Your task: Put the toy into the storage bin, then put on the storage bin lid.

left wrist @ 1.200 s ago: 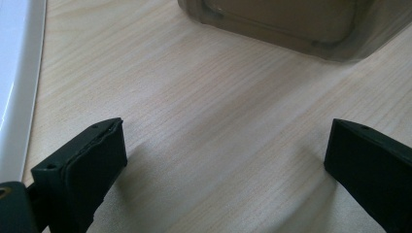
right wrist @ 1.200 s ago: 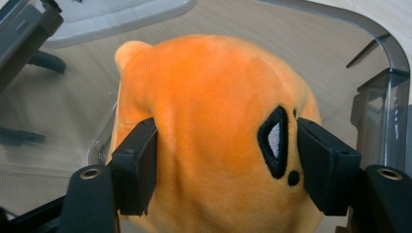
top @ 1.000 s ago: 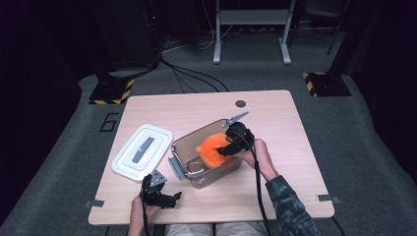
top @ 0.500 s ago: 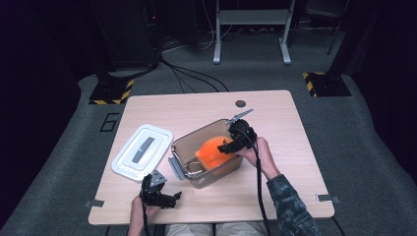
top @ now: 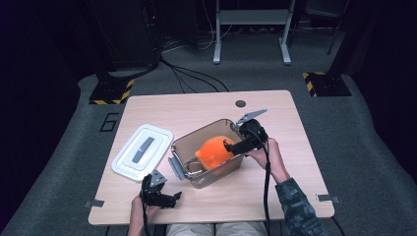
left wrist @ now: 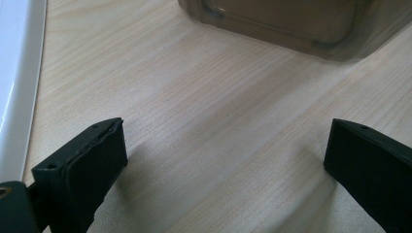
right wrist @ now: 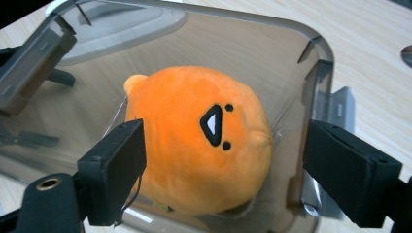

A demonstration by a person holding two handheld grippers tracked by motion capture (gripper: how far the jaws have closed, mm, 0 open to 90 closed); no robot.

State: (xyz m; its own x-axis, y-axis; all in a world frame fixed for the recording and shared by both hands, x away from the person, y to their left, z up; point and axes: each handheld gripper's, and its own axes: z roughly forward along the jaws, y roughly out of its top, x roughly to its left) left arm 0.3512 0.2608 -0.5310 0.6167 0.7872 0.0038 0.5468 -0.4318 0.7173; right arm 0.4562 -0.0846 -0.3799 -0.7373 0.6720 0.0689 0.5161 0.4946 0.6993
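**Toy in the box, lid not yet on**

Nearest the person, at the table's (top: pixel 295 196) front edge toward its left corner, the left gripper (top: pixel 164 196) rests low over bare wood with its jaws spread wide and nothing between them; its own view has the box's near wall just ahead and the lid's white rim at the side.

Further in, about mid-table, the box (top: pixel 216 174) of clear brownish plastic stands open, its grey latches (top: pixel 176 168) swung out. An orange plush toy (right wrist: pixel 194 141) lies inside, the only thing in it, filling much of the floor and turned with its small stitched face up. The right gripper (top: pixel 232 145) hangs over the box's right end, jaws parted either side of the toy and not pinching it.

Left of the box, near the table's left edge, the white lid (top: pixel 142 152) lies flat, well apart from the left gripper.

Judging by this, the packing looks done or nearly so: the toy sits in the box with the jaws apart around it. What seems left is drawing the right gripper clear, fetching the lid, seating it and closing the latches.
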